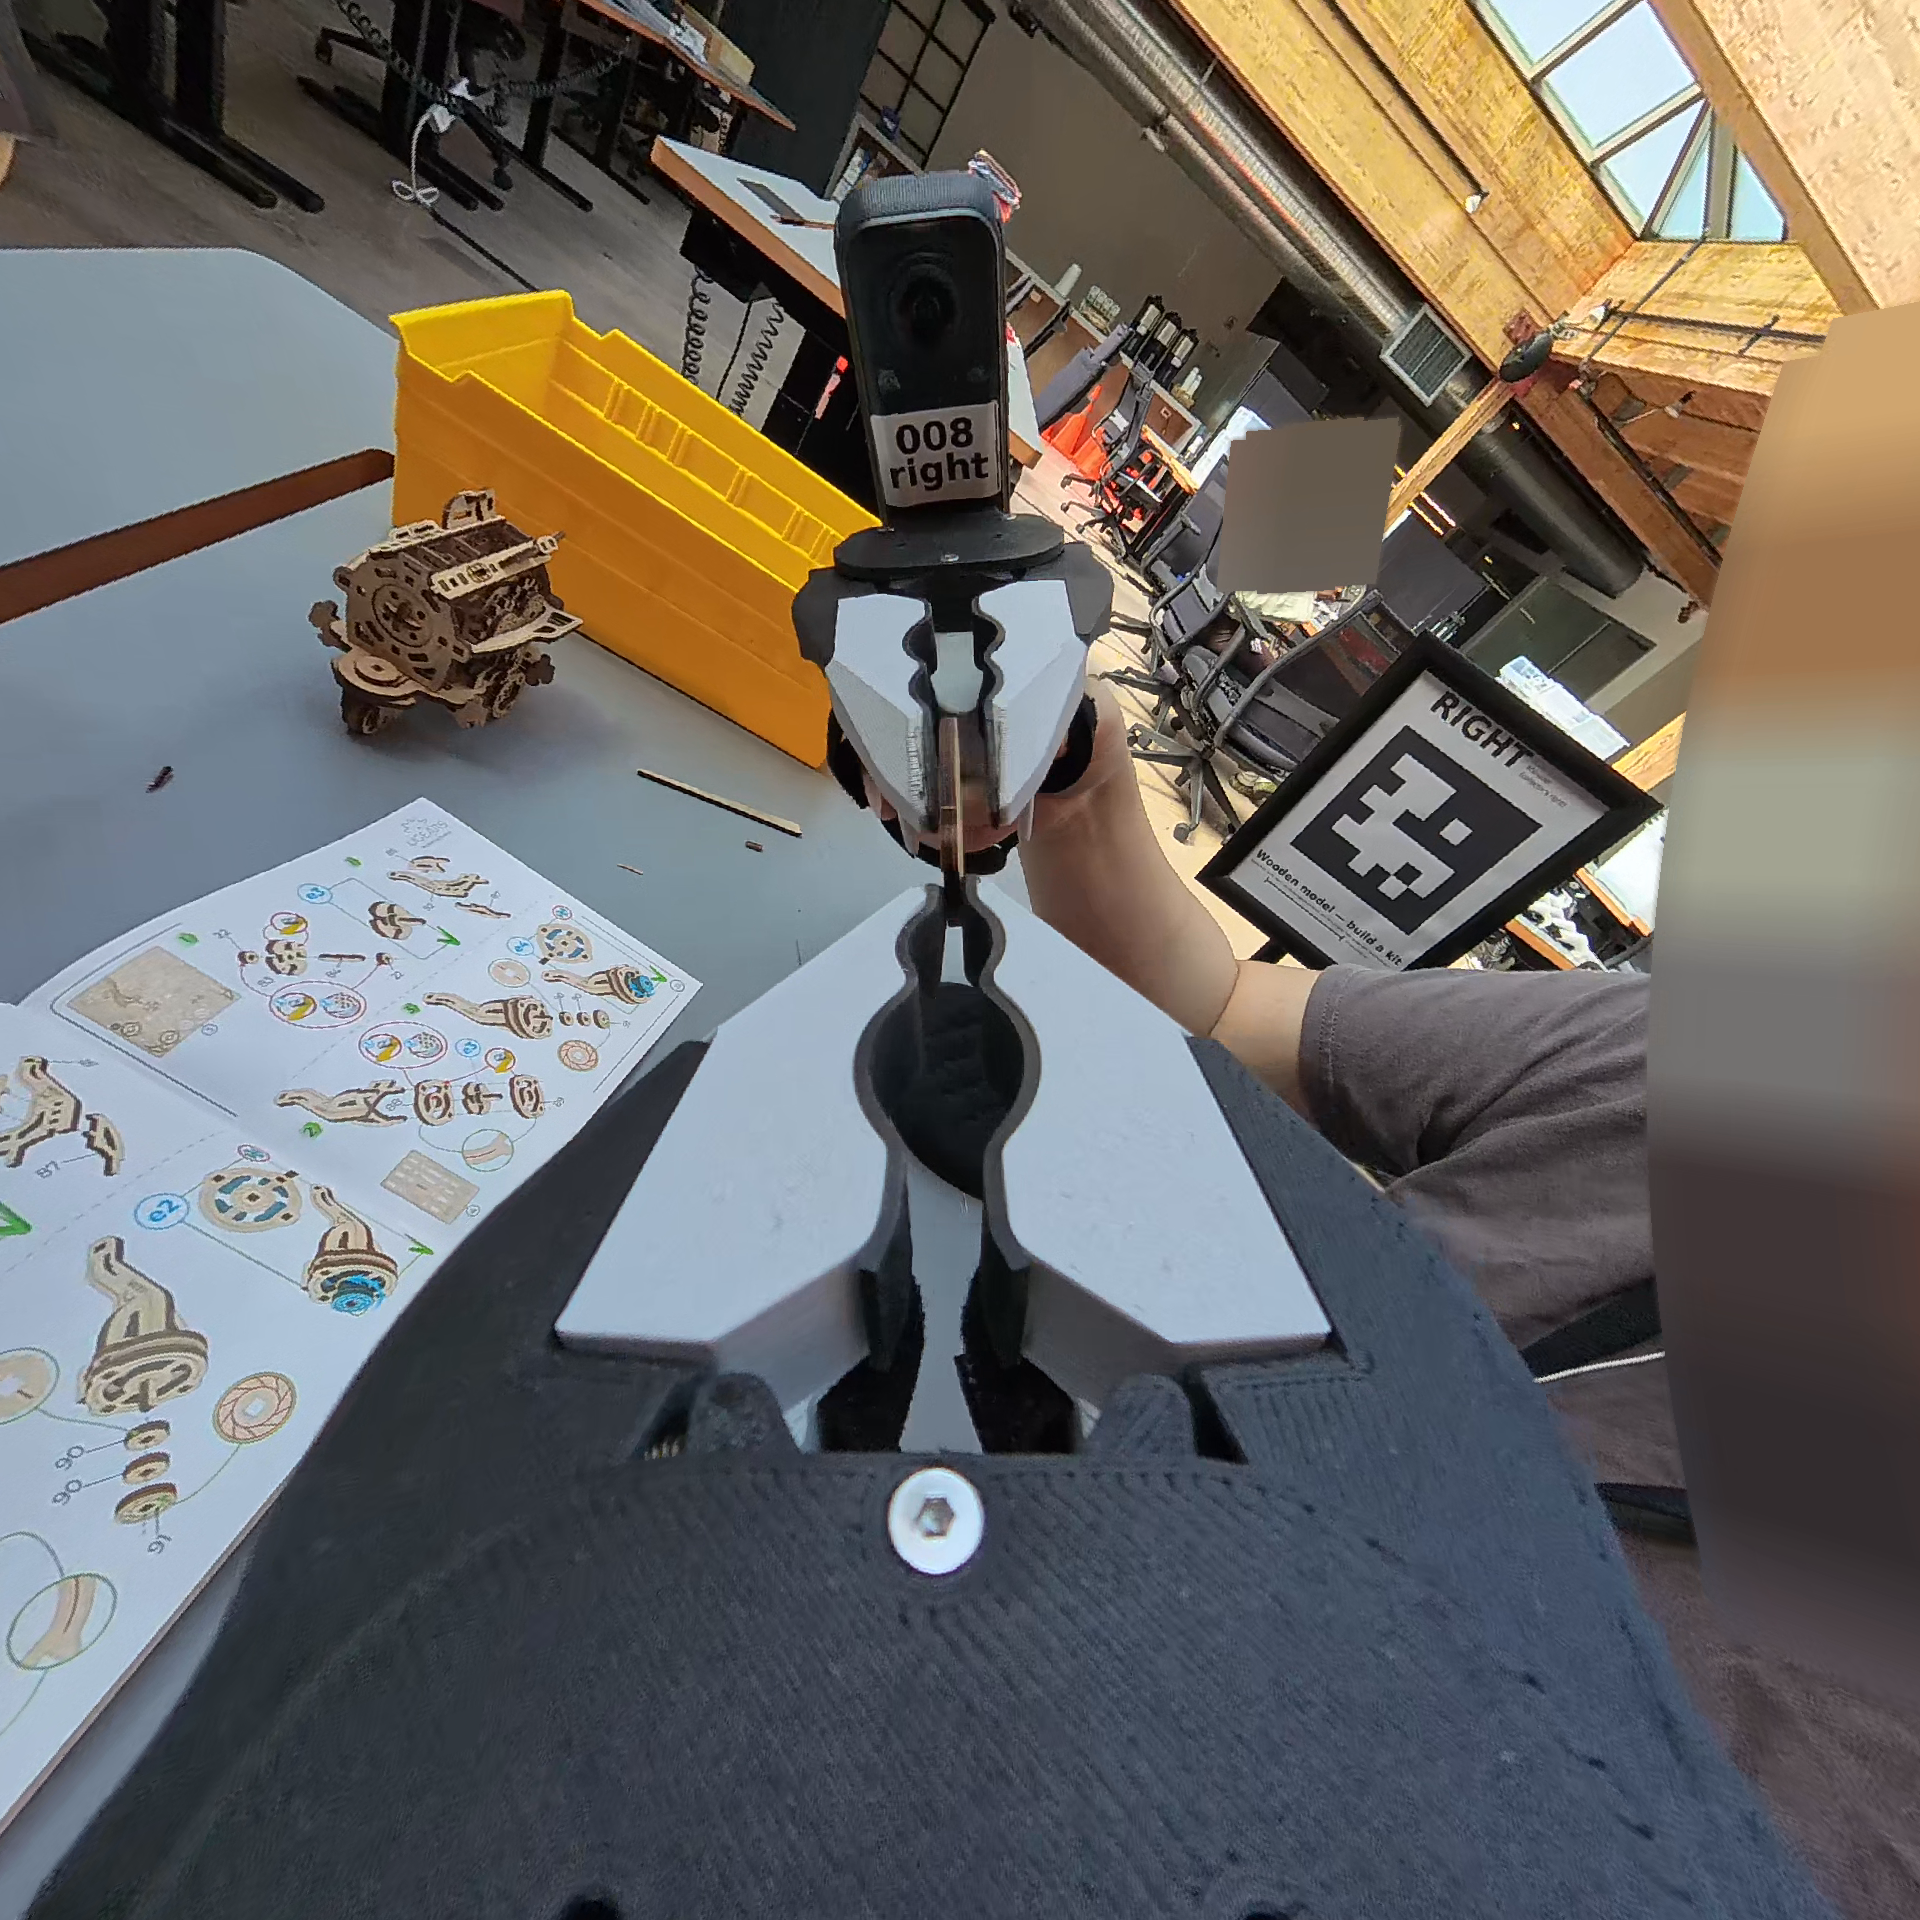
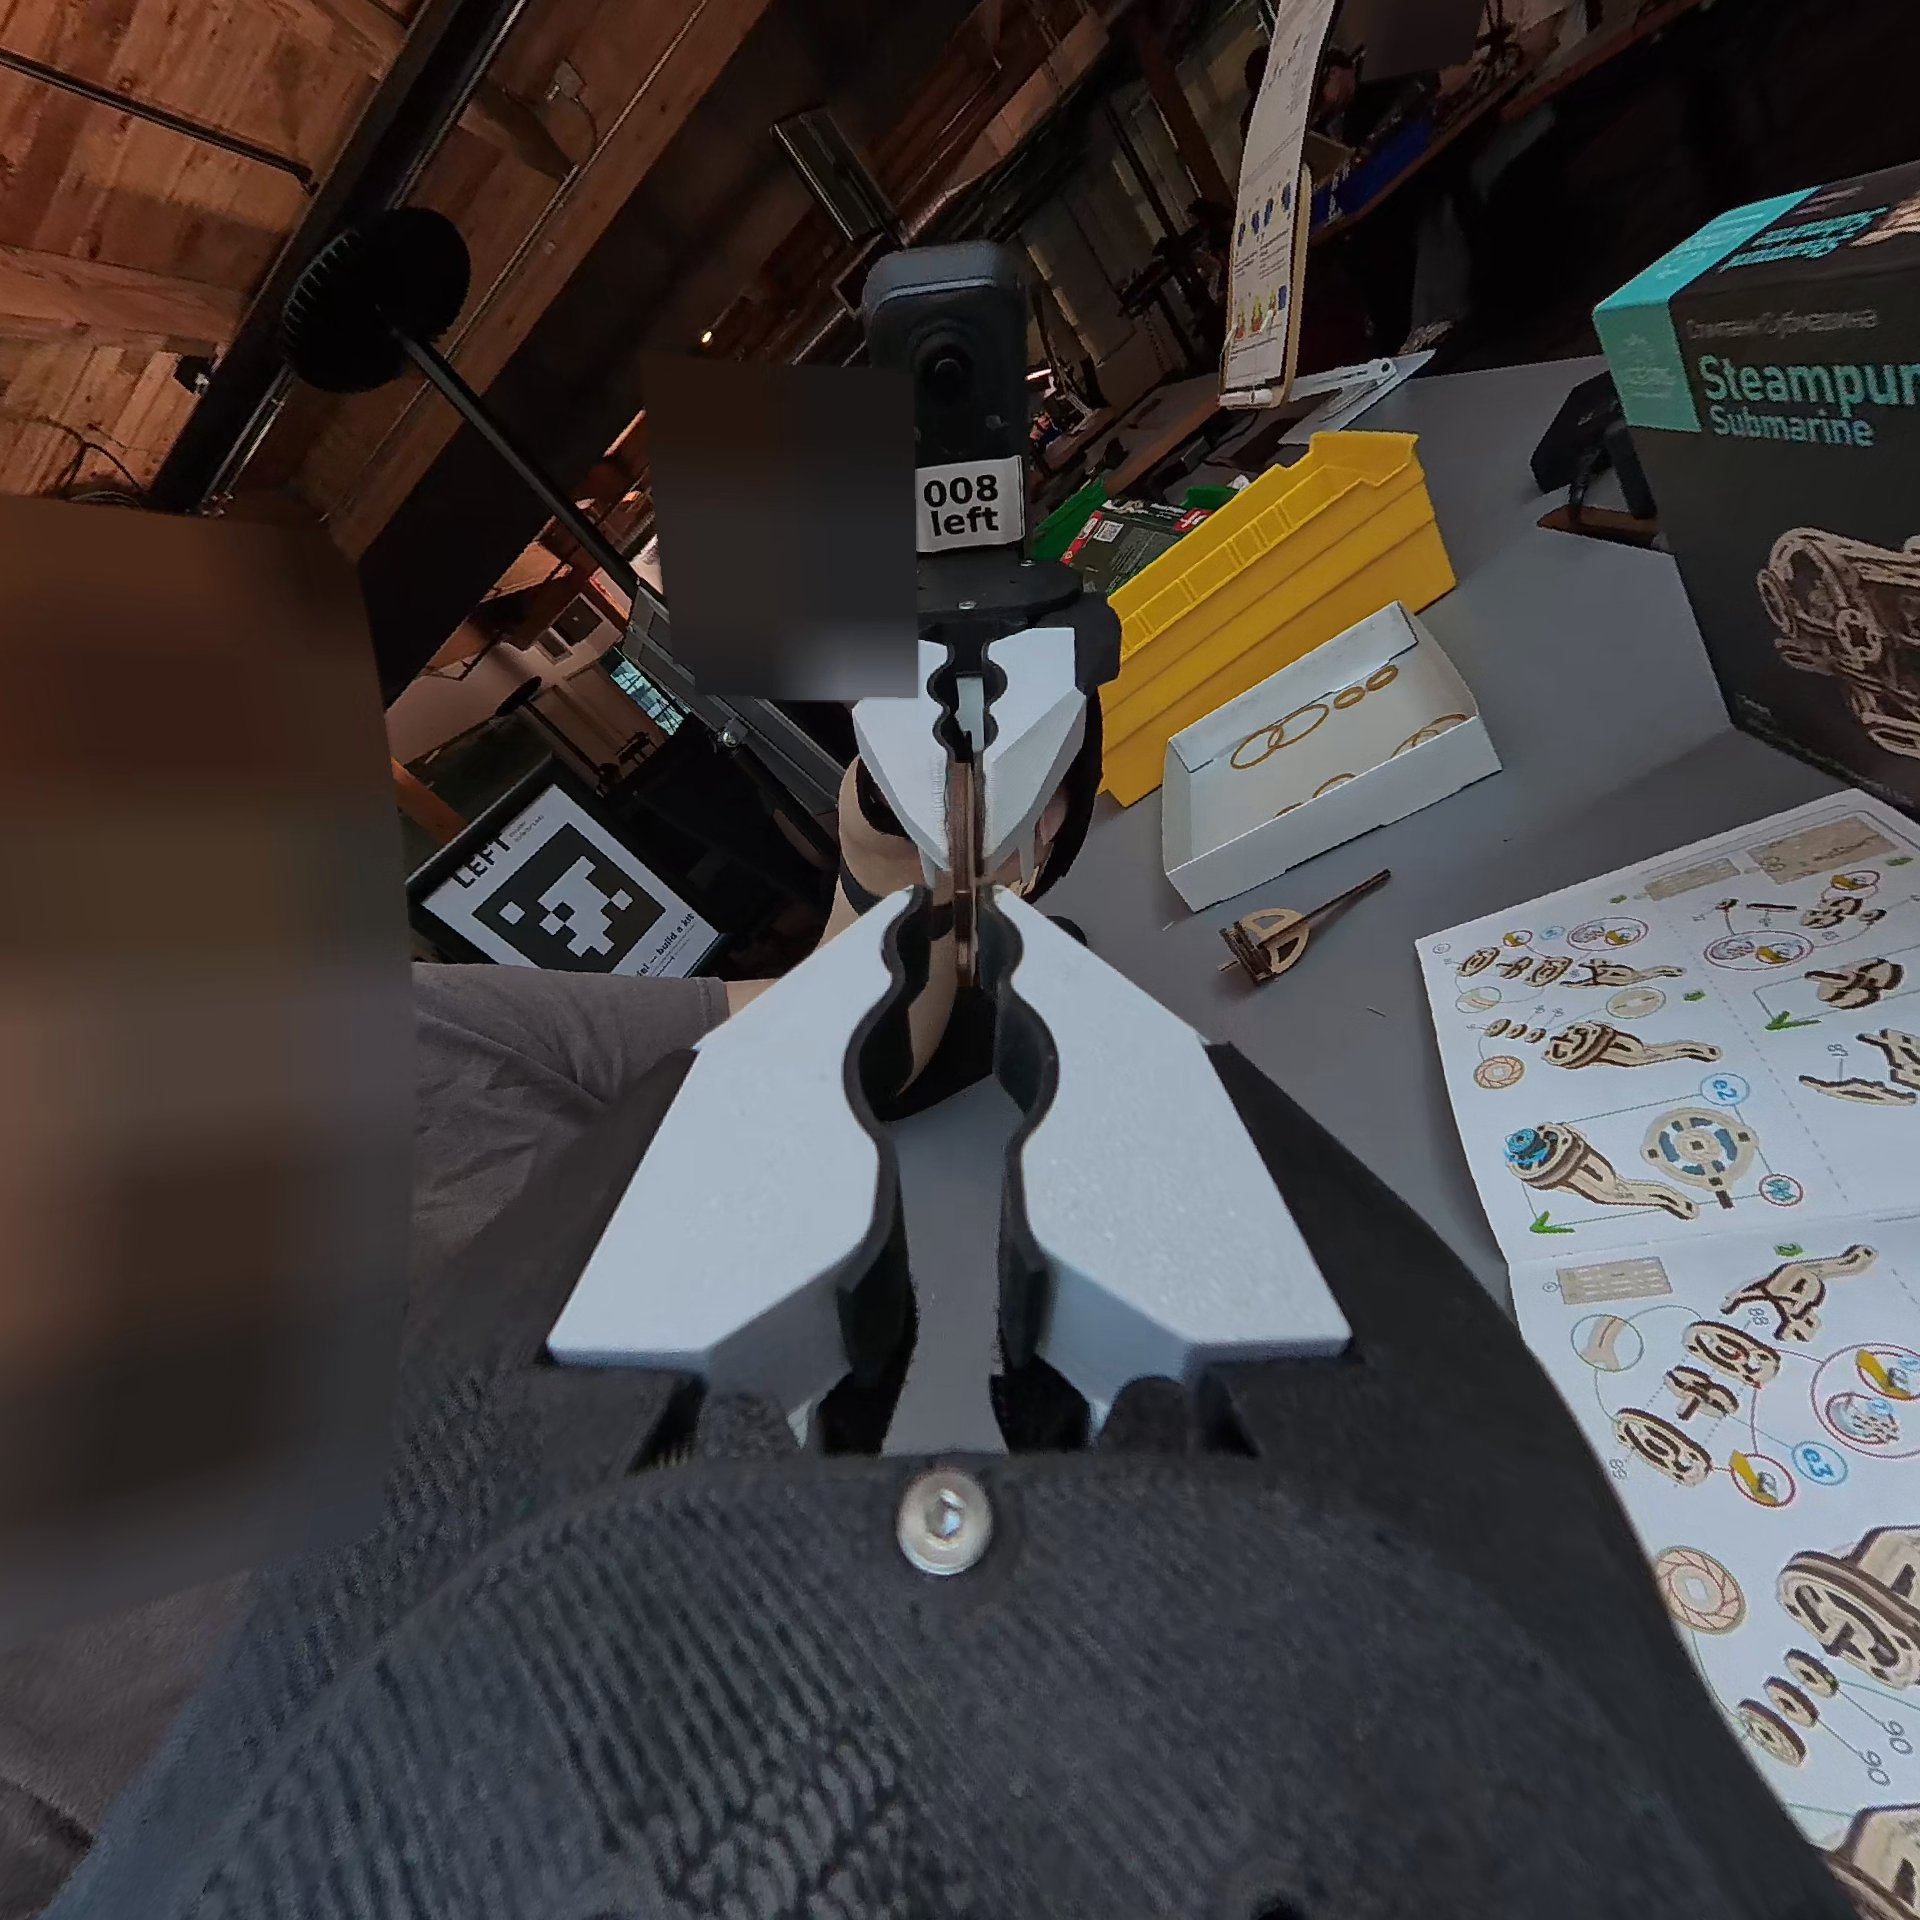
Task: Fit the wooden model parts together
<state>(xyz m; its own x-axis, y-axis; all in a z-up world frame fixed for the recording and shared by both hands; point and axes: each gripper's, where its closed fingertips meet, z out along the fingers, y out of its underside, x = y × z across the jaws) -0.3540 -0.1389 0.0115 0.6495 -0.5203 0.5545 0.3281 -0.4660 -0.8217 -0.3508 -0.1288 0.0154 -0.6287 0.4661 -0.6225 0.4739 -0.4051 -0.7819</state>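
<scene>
Because the two grippers face each other tip to tip above the grey table (image 1: pixel 156 436), each wrist camera looks straight at the other tool. Largest on that table are the dark printed kit box (image 2: pixel 1808 499) and the long yellow plastic bin (image 1: pixel 623 499), set toward the back, probably to leave the near edge free for work. An open white instruction booklet (image 1: pixel 312 1091) lies flat beside the hands, likely for checking steps. Further back sits the partly built brown wooden model (image 1: pixel 447 613), well apart from the grippers, and a shallow white tray of wooden rings (image 2: pixel 1330 748) rests just beside the bin.

Raised between the tools is a thin, flat wooden piece (image 2: pixel 961 831), seen edge-on. The left gripper (image 2: pixel 961 821) is clamped on its far end, and the right gripper (image 2: pixel 956 935) is closed around the near end, apparently to steady or press it; whether a second part is being joined there is too small to tell. A small wooden fan-shaped part on a stick (image 2: pixel 1288 935) lies loose on the table.

Beyond are desks, office chairs, timber walls and a skylight.
</scene>
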